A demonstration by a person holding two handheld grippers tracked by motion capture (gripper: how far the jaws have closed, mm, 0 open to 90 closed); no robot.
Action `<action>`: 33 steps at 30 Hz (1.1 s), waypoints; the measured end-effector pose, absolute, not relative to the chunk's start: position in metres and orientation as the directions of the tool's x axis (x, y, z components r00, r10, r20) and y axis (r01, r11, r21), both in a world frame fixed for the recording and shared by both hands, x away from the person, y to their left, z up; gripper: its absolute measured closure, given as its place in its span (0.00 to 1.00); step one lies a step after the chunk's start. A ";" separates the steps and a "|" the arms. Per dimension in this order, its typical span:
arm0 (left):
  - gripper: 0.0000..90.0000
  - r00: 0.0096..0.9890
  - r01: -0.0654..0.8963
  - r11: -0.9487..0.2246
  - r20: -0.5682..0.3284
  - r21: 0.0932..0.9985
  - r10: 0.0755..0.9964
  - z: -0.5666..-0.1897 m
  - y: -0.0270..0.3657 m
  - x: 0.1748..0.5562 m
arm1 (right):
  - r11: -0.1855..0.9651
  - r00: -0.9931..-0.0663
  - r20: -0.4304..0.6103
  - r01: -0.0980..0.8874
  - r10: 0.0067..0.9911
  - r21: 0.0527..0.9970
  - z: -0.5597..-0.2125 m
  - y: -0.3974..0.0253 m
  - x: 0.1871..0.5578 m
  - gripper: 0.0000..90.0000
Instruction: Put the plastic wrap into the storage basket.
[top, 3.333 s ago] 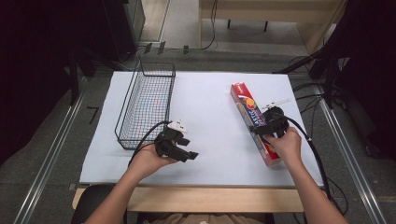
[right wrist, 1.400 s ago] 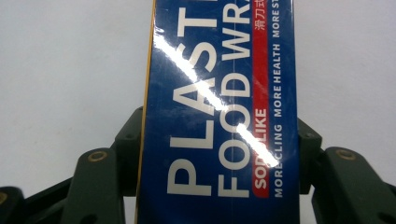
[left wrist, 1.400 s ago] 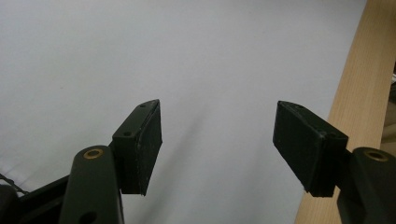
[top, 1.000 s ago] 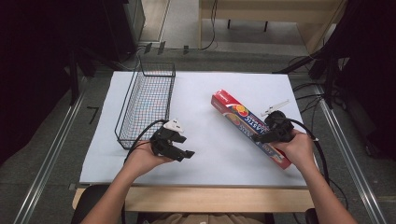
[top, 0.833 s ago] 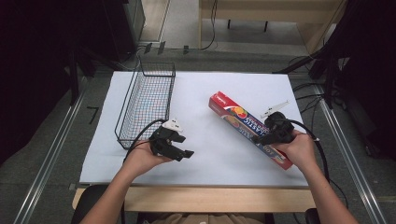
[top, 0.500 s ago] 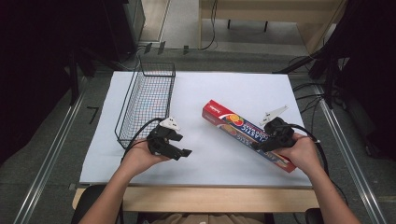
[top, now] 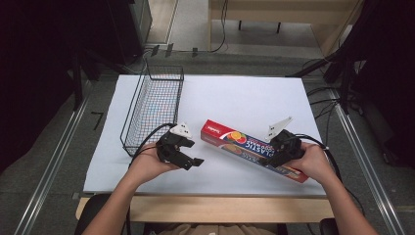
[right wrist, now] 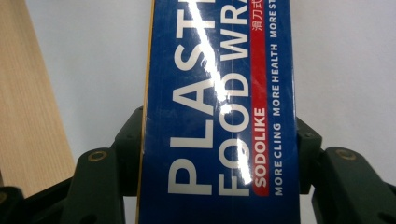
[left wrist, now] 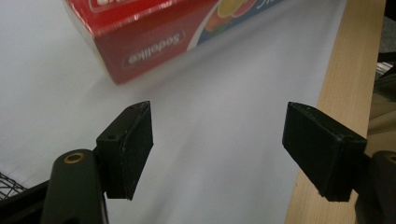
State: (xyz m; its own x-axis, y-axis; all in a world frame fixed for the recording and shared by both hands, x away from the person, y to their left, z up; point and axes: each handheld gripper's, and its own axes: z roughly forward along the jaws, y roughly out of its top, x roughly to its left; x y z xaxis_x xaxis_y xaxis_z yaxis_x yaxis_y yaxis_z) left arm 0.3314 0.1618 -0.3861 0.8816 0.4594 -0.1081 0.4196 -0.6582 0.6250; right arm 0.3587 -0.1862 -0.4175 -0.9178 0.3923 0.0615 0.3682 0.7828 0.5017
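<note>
A long red and blue plastic wrap box (top: 247,146) lies slantwise across the white table top, its red end toward the left. My right gripper (top: 275,155) is shut on the box near its right end; in the right gripper view the blue printed face of the plastic wrap box (right wrist: 219,116) fills the gap between both jaws. My left gripper (top: 192,157) is open just left of the box's red end, nothing between its fingers. The left gripper view shows the plastic wrap box's red end (left wrist: 149,51) a short way ahead of the open jaws.
A black wire basket (top: 152,106) stands on the left of the white sheet (top: 244,98), just behind my left hand. The wooden table edge (top: 220,208) runs along the front. Cables trail from both grippers.
My right gripper has swung the box counterclockwise and drawn it left and toward me, so its red end now lies close to my left gripper. The left gripper has barely moved.
</note>
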 end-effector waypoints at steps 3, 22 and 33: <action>0.28 0.889 0.404 -0.659 -0.103 0.634 0.446 -0.383 0.161 0.331 | 0.794 -0.929 0.068 0.348 0.364 0.499 -0.418 -0.182 0.356 0.45; 0.28 0.926 0.339 -0.722 -0.077 0.604 0.371 -0.374 0.146 0.332 | 0.849 -0.978 0.098 0.209 0.185 0.486 -0.423 -0.159 0.340 0.46; 0.27 0.951 0.281 -0.768 -0.062 0.575 0.302 -0.376 0.129 0.328 | 0.866 -0.991 0.068 0.137 0.118 0.480 -0.417 -0.143 0.331 0.45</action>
State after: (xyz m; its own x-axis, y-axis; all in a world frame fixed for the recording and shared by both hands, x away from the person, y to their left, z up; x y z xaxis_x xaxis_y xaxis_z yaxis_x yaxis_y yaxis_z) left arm 0.3283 0.1289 -0.3765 0.9513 0.3018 -0.0621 0.2812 -0.7680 0.5754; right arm 0.3314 -0.1435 -0.4168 -0.9906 0.1184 0.0683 0.1367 0.8663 0.4804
